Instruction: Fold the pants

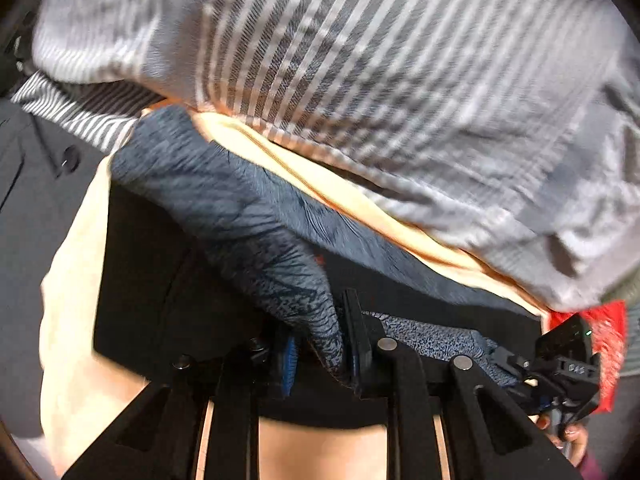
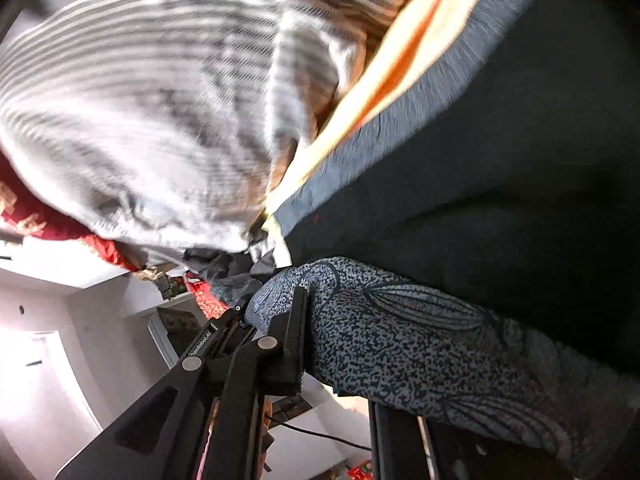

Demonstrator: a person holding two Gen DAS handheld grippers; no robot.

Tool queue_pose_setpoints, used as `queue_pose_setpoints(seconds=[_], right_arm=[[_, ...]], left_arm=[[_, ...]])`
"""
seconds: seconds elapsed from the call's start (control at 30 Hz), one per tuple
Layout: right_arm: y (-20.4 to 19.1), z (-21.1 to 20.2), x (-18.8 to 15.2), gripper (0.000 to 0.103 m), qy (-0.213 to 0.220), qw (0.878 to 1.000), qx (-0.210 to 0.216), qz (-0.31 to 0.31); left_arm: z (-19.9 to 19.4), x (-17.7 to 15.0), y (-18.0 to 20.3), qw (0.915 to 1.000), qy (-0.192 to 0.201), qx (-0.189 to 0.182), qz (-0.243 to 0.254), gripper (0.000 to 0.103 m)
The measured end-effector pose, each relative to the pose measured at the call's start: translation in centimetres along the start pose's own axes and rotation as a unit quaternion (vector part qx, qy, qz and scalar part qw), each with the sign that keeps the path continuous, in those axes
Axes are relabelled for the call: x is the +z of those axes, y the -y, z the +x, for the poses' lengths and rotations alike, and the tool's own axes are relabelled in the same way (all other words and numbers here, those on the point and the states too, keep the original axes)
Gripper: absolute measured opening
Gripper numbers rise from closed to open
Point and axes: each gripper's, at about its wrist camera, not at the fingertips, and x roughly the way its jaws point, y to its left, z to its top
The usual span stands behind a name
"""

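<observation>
The pants (image 1: 224,208) are black with a blue patterned band, and both grippers hold them stretched in the air. In the left wrist view my left gripper (image 1: 324,356) is shut on a fold of the blue band. My right gripper (image 1: 560,372) shows at the right edge, further along the same band. In the right wrist view my right gripper (image 2: 320,344) is shut on the patterned band of the pants (image 2: 400,340), which drapes over and hides its right finger. The black cloth of the pants (image 2: 500,160) fills the right side.
A heap of grey-and-white striped cloth (image 1: 360,60) lies beyond the pants on a yellow-orange sheet (image 1: 320,184). A red patterned cloth (image 1: 608,332) is at the right and a dark buttoned garment (image 1: 40,168) at the left. White furniture (image 2: 60,360) stands below the right gripper.
</observation>
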Motion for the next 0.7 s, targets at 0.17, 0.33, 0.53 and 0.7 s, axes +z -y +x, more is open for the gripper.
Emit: queue_pose_setpoints(seconds=[0.17, 0.33, 0.53, 0.7], right_arm=[[1.9, 3.5, 6.3, 0.012, -0.033, 0.999, -0.043, 0.006], [4.2, 5.3, 8.9, 0.012, -0.052, 0.997, -0.053, 0.015], [4.6, 5.7, 9.4, 0.012, -0.066, 0.997, -0.045, 0.014], [3.3, 5.5, 9.3, 0.049, -0.071, 0.996, -0.053, -0.001]], left_arm=[[4.3, 1.2, 0.0, 0.9989, -0.006, 0.046, 0.001, 0.024], [4.8, 1.5, 0.0, 0.9985, 0.0, 0.054, -0.015, 0.03], [-1.2, 1.4, 1.5, 0.9939, 0.087, 0.066, 0.011, 0.081], [-0.9, 0.4, 3.4, 0.9893, 0.049, 0.116, 0.073, 0.081]])
